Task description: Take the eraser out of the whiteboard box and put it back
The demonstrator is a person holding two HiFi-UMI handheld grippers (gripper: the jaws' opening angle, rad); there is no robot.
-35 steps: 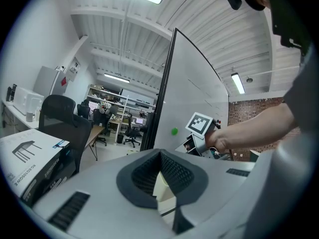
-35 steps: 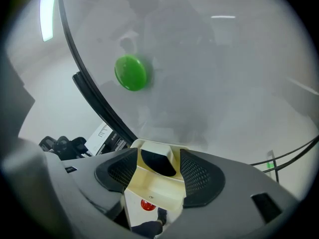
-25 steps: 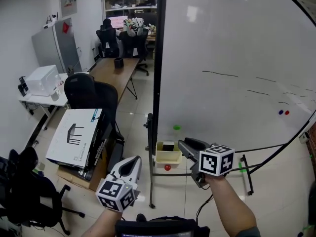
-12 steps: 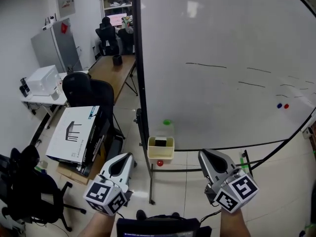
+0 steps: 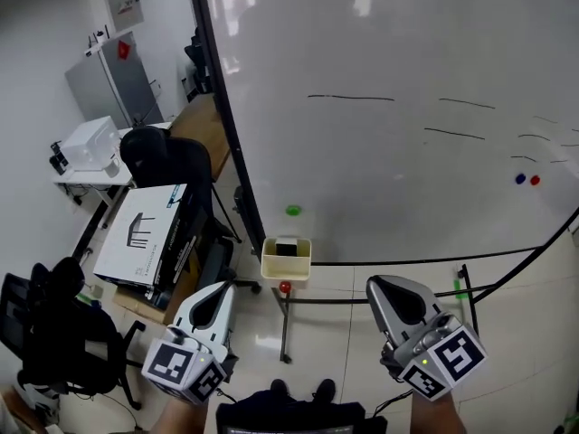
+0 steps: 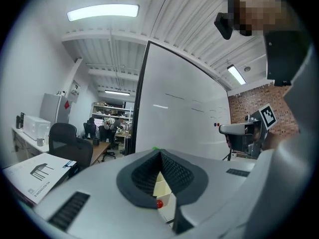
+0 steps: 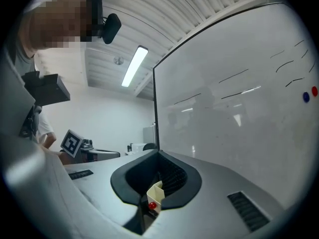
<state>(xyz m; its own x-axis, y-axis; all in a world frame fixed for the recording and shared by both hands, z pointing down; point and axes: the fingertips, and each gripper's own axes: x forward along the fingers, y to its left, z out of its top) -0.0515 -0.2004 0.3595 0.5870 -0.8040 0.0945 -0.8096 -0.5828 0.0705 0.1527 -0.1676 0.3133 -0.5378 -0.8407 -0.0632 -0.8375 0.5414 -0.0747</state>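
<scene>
The cream whiteboard box (image 5: 286,262) hangs at the whiteboard's lower edge, and the dark eraser (image 5: 287,248) lies inside it. A red magnet (image 5: 285,287) sits just under the box. My left gripper (image 5: 220,290) is low at the left, short of the box, shut and holding nothing. My right gripper (image 5: 391,285) is low at the right, also apart from the box, shut and holding nothing. Past the closed jaws of the left gripper (image 6: 160,153) the box (image 6: 162,185) shows. In the right gripper view, the right gripper (image 7: 158,153) also frames the box (image 7: 155,192).
The big whiteboard (image 5: 407,107) on its wheeled stand (image 5: 284,328) fills the right. A white carton (image 5: 145,233) leans on the floor at the left, by black office chairs (image 5: 167,165) and a side table with a printer (image 5: 90,145). Blue and red magnets (image 5: 526,179) stick at the far right.
My right gripper drew back from beside the box toward me and its jaws closed on nothing. The left gripper shifted a little, and the head view swung so the board fills more of it.
</scene>
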